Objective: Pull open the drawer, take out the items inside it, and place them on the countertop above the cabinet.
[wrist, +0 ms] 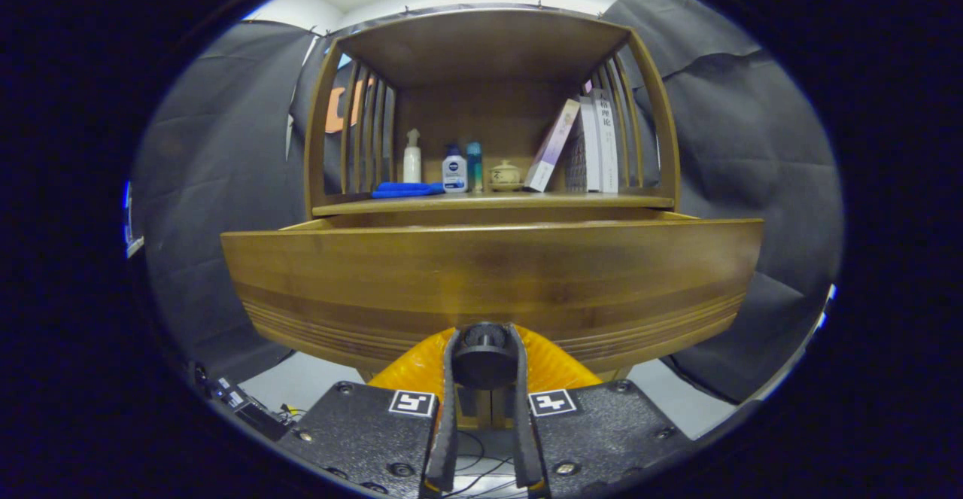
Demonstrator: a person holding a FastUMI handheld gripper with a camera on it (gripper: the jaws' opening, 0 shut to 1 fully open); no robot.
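Note:
A wooden cabinet stands straight ahead, and its drawer [489,281] is pulled out toward me; the inside is hidden behind the wide front panel. My gripper [484,345] is shut on the round dark knob [484,360] at the lower middle of the drawer front, one finger pressing each side. Above the drawer lies the countertop [602,201], under a slatted wooden shelf frame.
On the countertop stand a folded blue cloth [406,190], a white spray bottle [411,156], a white bottle with a blue cap [454,170], a teal bottle [474,165], a small lidded pot [505,175] and several books [590,145]. Cables lie on the pale floor [301,390] below.

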